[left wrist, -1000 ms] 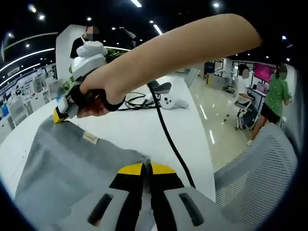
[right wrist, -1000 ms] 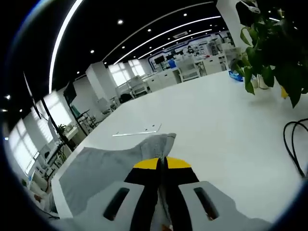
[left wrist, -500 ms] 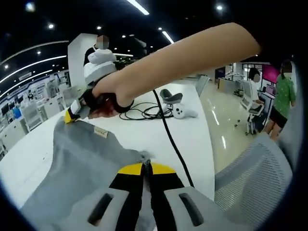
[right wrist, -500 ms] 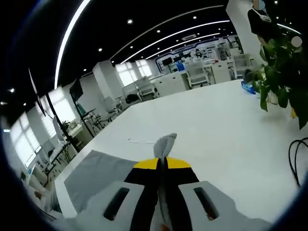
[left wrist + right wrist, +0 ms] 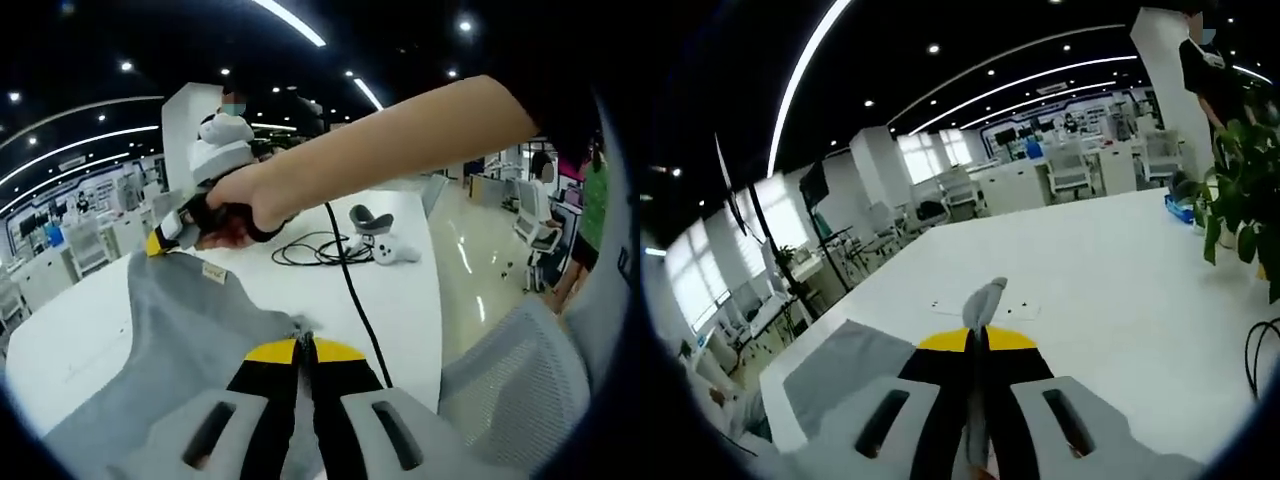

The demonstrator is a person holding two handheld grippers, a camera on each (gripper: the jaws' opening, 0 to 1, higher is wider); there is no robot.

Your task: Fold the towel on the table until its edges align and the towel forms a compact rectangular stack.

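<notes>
A grey towel [image 5: 170,340] hangs stretched above the white table [image 5: 400,300], held by two corners. My left gripper [image 5: 305,347] is shut on one corner, its yellow-tipped jaws pressed together over the cloth. In the left gripper view the right gripper [image 5: 160,240], in a person's hand [image 5: 240,200], pinches the far corner near a small tan label [image 5: 214,273]. In the right gripper view my right gripper [image 5: 980,335] is shut on a grey towel corner [image 5: 985,298] that sticks up past the jaws. More towel [image 5: 840,365] lies to the lower left.
A black cable [image 5: 350,290] crosses the table past a white controller [image 5: 395,252] and a dark headset [image 5: 365,220]. A mesh chair back [image 5: 510,390] stands at the near right. A potted plant [image 5: 1240,210] sits at the table's right side. People stand in the background.
Both grippers have risen with the towel corners, lifting the cloth higher off the table. The right gripper's view has tilted up, and less towel shows ahead of its jaws.
</notes>
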